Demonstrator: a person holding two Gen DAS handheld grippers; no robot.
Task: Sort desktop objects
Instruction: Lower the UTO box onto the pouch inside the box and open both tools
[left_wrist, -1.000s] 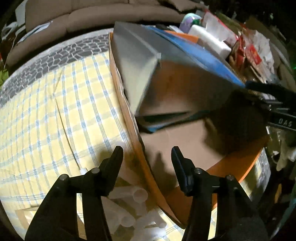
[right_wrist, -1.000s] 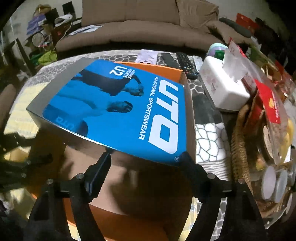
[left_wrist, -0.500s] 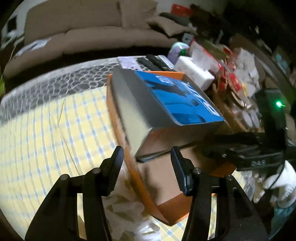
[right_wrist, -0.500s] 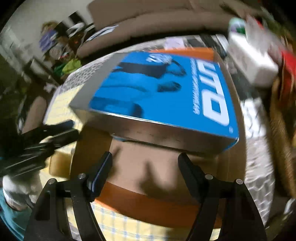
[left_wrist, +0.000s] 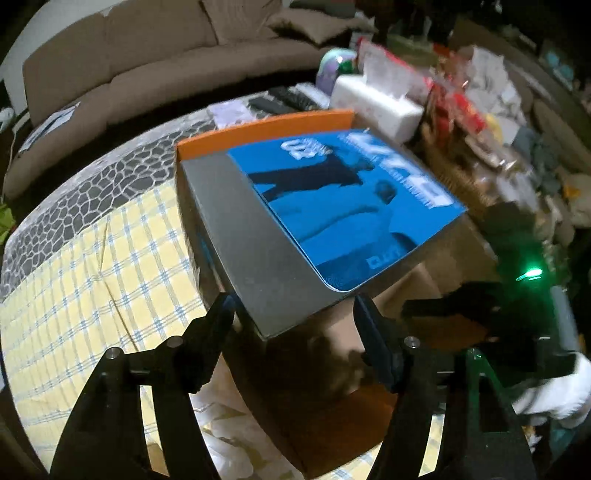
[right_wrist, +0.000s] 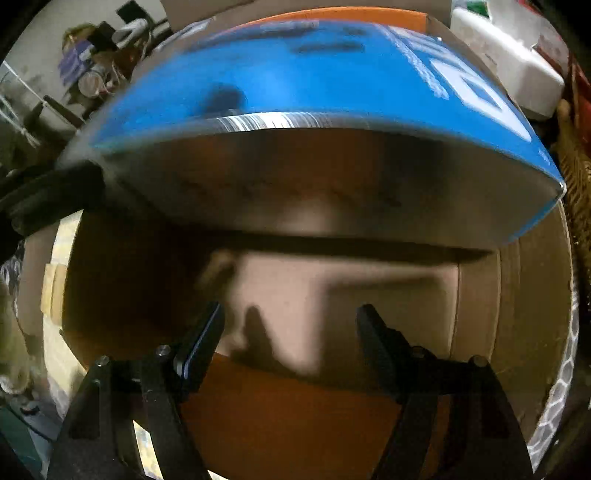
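Blue-and-grey box (left_wrist: 325, 221) lay tilted in the open orange carton (left_wrist: 266, 127) on the tabletop (left_wrist: 92, 266).

Its blue face bore a figure print and white lettering too blurred to read. The left hand-held gripper (left_wrist: 293, 321) hung just before the box's near grey corner, jaws opening, nothing pressed between them. The right hand-held gripper (right_wrist: 290, 325) stood wide and empty over the carton's brown floor, under the box's raised edge. A white tissue box (left_wrist: 373, 107) sat beyond the carton.
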